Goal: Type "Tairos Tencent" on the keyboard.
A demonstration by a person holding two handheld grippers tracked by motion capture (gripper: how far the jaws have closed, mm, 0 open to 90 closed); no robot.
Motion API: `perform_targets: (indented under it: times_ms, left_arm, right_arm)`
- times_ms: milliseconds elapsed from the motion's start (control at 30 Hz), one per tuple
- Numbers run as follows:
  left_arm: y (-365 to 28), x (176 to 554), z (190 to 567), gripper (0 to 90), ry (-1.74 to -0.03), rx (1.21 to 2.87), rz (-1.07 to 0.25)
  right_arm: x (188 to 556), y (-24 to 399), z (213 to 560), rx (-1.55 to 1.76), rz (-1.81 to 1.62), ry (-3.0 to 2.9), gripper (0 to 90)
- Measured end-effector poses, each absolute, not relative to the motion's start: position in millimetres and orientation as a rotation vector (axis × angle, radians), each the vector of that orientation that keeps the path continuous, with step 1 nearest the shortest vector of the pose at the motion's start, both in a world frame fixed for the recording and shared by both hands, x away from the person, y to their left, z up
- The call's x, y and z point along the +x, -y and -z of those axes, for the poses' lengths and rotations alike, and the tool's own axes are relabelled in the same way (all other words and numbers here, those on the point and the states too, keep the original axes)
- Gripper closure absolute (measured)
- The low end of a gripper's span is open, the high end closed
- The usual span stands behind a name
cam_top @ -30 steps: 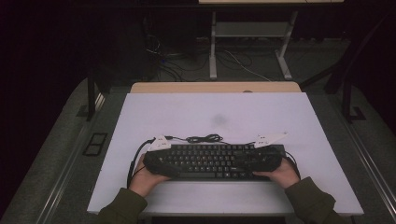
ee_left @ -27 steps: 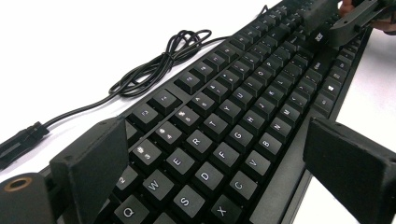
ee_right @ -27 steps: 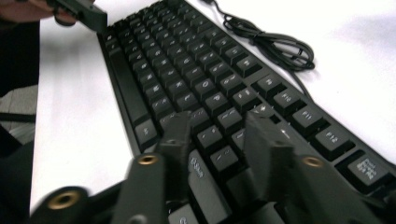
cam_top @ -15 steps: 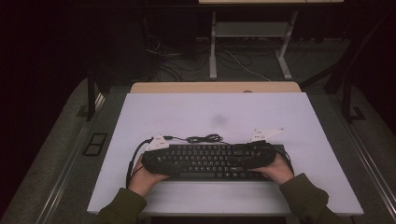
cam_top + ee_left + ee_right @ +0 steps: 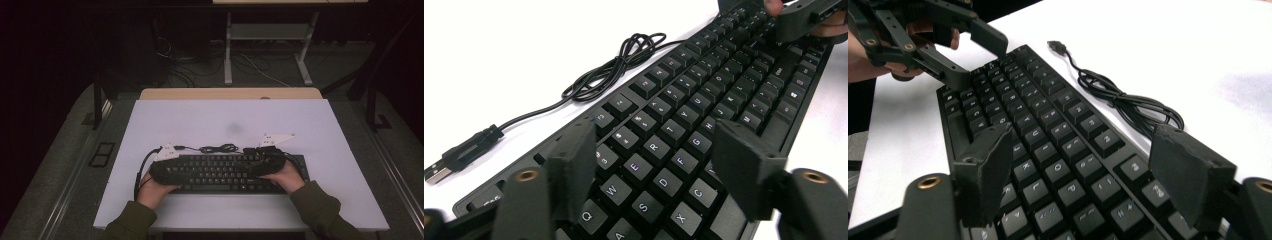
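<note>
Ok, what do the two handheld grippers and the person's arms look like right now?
Both grippers are black. The left gripper and right gripper each have two blocky dark jaws with flat pads and brass-coloured screw holes at the base. Each carries a pale three-cornered plate on top, and a black cable trails from the left one. The sleeves are olive green.

Keyboard (image 5: 220, 172) ends under both hands in the high view, its key legends there too small to read.
</note>
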State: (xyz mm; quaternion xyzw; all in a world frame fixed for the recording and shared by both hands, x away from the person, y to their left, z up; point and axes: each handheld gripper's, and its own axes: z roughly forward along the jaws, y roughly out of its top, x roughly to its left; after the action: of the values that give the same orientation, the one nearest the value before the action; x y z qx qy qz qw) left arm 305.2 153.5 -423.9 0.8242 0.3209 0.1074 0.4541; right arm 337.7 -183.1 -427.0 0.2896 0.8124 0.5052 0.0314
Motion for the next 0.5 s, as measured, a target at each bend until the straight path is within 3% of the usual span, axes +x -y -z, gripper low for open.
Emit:
perform_targets:
  times_ms: [500]
  left_arm:
    - [-152.9, 313.9, 426.6, 87.2, -0.805, 2.057, -0.252]
  right_arm:
    - [340.8, 174.0, 430.3, 0.894, -1.553, -2.497, 21.9]
